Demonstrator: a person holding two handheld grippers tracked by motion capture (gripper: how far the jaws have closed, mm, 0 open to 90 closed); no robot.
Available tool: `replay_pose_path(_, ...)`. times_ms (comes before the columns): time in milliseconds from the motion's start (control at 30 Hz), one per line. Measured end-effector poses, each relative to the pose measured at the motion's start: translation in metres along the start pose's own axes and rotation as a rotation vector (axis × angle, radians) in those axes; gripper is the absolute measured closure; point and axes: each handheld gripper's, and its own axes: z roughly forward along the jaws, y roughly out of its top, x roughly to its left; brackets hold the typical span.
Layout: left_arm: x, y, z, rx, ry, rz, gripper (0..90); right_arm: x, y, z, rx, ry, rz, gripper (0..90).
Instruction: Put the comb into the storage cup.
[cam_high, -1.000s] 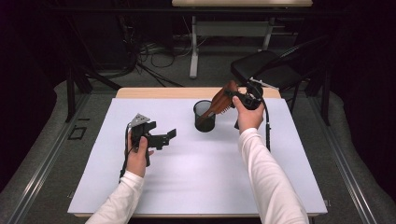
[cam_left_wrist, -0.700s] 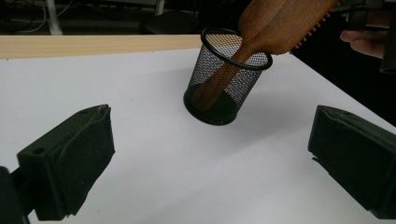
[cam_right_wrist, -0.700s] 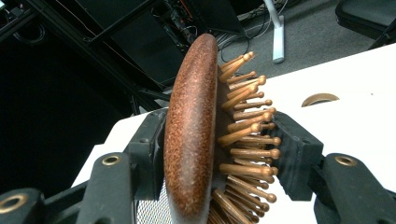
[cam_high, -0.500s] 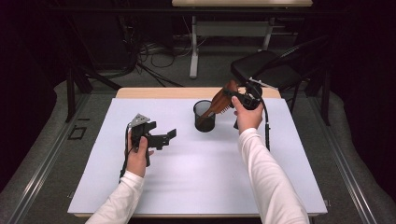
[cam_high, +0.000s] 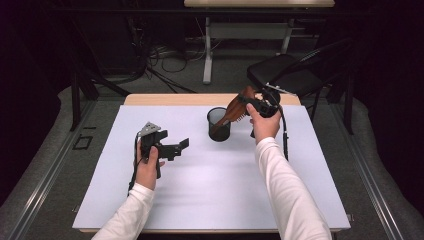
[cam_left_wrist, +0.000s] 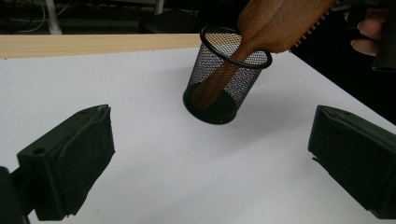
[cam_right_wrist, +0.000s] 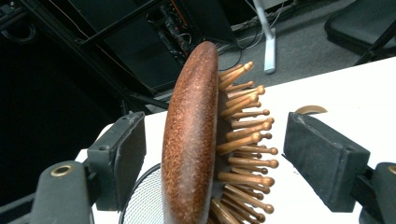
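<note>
Right tool (cam_high: 248, 103) was raised above the far side of the tabletop (cam_high: 200, 200), arm stretched forward, jaws aimed toward the mesh cup (cam_high: 219, 124). Its jaws had just been opening; in the right gripper view the wooden hairbrush (cam_right_wrist: 191, 140) stood between them with a gap on each side, pads not pressing. Left tool (cam_high: 176, 148) rested low over the tabletop's left half, jaws wide, nothing between them, pointing at the cup. Brush head was cut off at the top of the left gripper view; the right hand's fingers (cam_left_wrist: 369, 35) barely showed there. Cup stood upright near the far edge, brush handle (cam_left_wrist: 219, 79) slanting down inside to its bottom, head leaning out over the rim.
</note>
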Motion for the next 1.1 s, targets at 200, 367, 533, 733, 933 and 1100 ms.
replay_pose_path(200,0.000,0.000,0.000,0.001,-0.001,-0.001,0.4,0.002,0.000,-0.001,-0.003,-0.003,-0.009,19.1)
replay_pose_path(367,-0.001,0.000,0.000,0.003,-0.004,0.000,0.4,0.002,0.001,-0.003,-0.013,-0.005,-0.007,18.5)
replay_pose_path(533,-0.001,-0.001,0.001,0.006,-0.006,0.002,0.4,0.001,0.003,-0.005,-0.028,0.003,0.004,15.4)
replay_pose_path(733,-0.001,-0.001,0.001,0.006,-0.004,0.004,0.4,0.001,0.005,-0.007,-0.030,0.002,0.001,14.8)
replay_pose_path(933,-0.001,0.000,0.000,0.003,-0.005,0.001,0.4,0.001,0.008,-0.009,-0.029,0.003,-0.003,14.6)
replay_pose_path(1100,-0.001,0.000,0.000,0.004,-0.005,0.002,0.4,0.002,0.010,-0.011,-0.042,-0.005,0.000,14.4)
